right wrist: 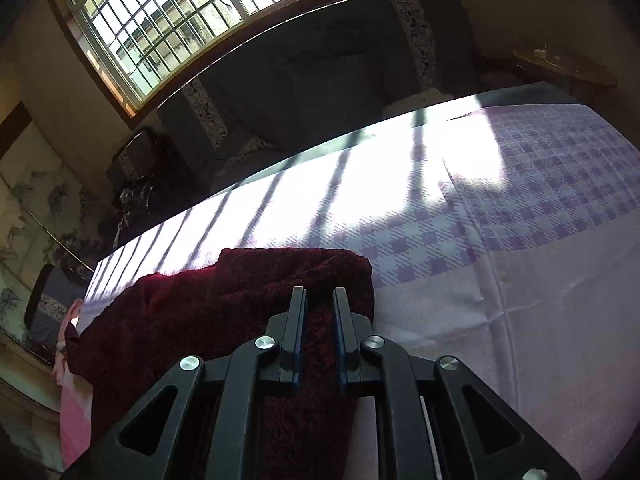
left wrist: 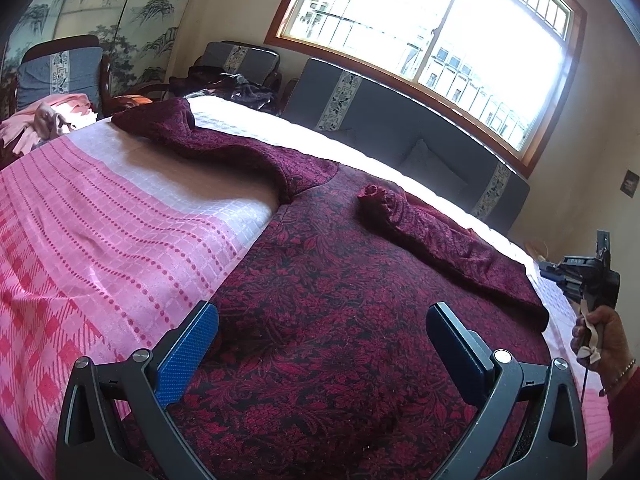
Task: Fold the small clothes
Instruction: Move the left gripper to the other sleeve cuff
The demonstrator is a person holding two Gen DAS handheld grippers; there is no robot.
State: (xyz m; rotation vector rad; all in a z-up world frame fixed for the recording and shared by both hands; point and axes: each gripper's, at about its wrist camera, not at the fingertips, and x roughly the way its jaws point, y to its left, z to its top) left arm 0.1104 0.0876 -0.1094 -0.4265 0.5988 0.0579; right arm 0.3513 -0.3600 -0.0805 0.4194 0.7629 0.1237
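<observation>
A dark red floral garment (left wrist: 340, 280) lies spread on the bed's pink and white checked cloth (left wrist: 100, 240). One sleeve (left wrist: 192, 132) stretches away to the far left; the other sleeve (left wrist: 440, 236) lies folded across the body. My left gripper (left wrist: 323, 312) hovers open over the garment's near part, its blue pads wide apart with nothing gripped. At the right edge a hand (left wrist: 600, 340) holds my right gripper (left wrist: 552, 272) by the garment's right side. In the right wrist view that gripper (right wrist: 320, 292) is shut on a fold of the dark red garment (right wrist: 224, 304).
A grey cushioned sofa (left wrist: 400, 128) runs under the big window (left wrist: 440, 40) beyond the bed. Pink clothes (left wrist: 52, 120) are heaped by a chair at the far left, and dark clothes (left wrist: 240, 88) lie on another seat. Bare checked cloth (right wrist: 520, 280) extends to the right.
</observation>
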